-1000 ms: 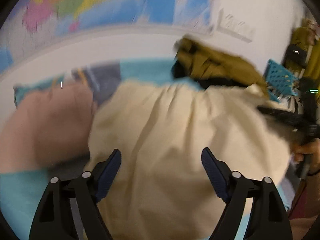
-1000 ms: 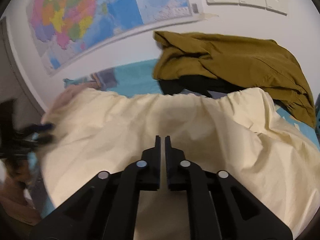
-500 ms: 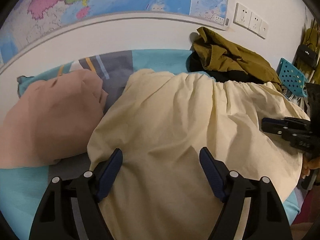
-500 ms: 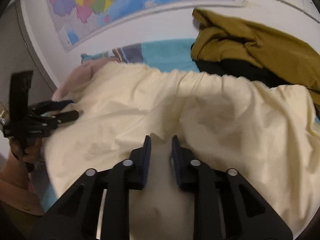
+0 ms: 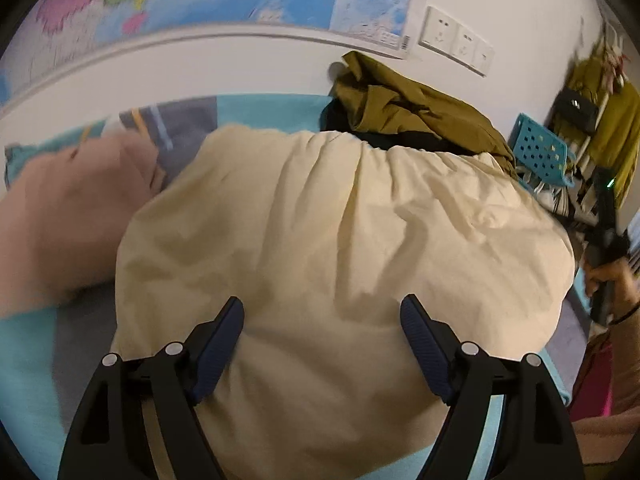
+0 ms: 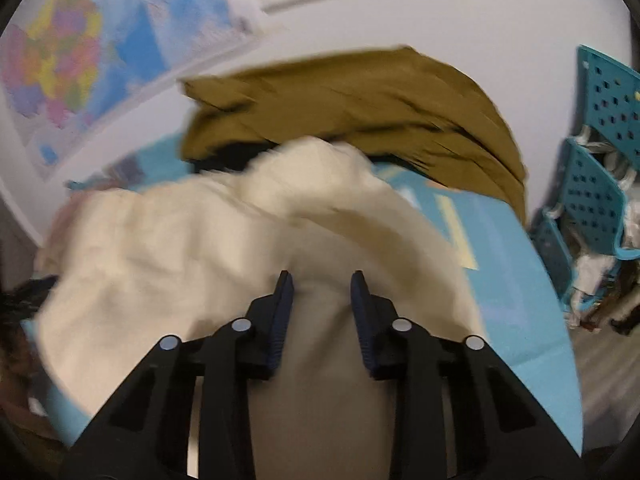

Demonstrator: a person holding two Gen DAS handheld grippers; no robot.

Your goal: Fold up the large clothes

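Both grippers are seen with fingers apart and nothing pinched: the left gripper [image 5: 322, 320] is spread wide, while the right gripper [image 6: 322, 286] is parted more narrowly, both above the cream garment [image 5: 328, 240]. That garment is spread, rumpled, over the turquoise bed sheet [image 6: 516, 280], between a pink garment [image 5: 68, 220] and an olive garment [image 6: 360, 100] heaped against the wall.

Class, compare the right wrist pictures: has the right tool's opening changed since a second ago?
Yes. The right tool was shut a second ago; now its jaws stand apart over the cream garment, with the olive garment beyond.
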